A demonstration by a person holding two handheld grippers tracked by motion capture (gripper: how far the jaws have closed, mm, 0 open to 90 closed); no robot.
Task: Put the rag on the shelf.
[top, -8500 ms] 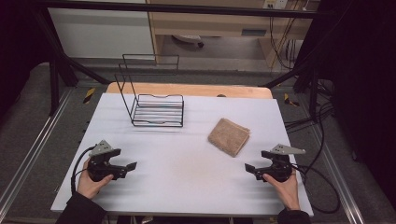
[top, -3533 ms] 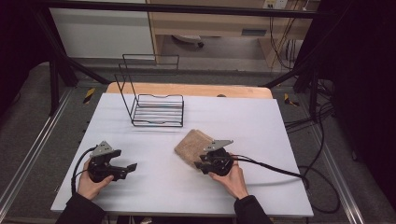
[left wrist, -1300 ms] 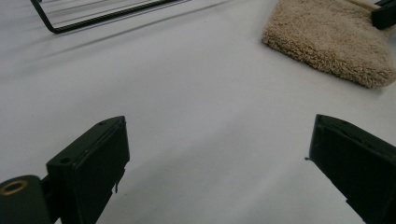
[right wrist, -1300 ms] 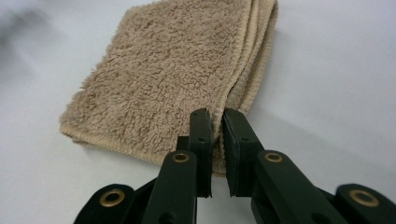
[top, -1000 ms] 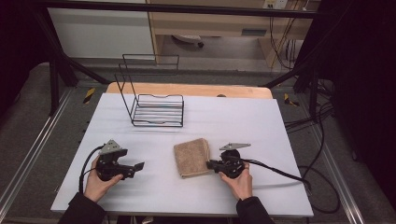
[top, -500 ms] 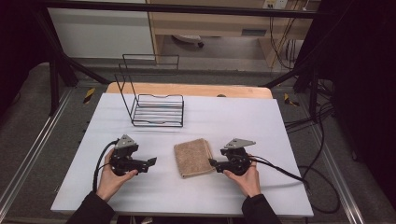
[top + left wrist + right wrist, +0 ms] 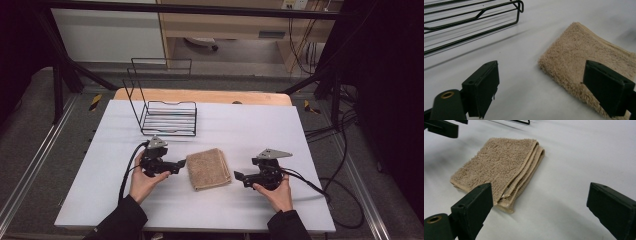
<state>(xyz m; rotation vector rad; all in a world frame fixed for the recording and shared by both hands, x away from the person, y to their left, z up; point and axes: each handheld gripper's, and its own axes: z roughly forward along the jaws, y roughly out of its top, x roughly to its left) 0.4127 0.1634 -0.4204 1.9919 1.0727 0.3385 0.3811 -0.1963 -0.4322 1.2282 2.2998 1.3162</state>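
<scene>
Lying flat at the middle of the high view, the folded tan towel rests on the white bench with a tool on either side of it. The left tool stands wide apart, its jaws having just been closing a little, and nothing is pressed between them; in the left gripper view one jaw hangs over the towel's near edge at the right of the frame and the other over bare bench, and whether the jaw touches the cloth cannot be told. The right tool is released, its jaws having just been opening, and they hold nothing; in the right gripper view the towel lies apart from them in the upper left. Both tools lie level and point inward at the towel, each gripped from below by a hand, the left hand and the right hand, with dark sleeves entering from the bottom edge. A black wire rack stands on the bench above the towel, toward the upper left.
</scene>
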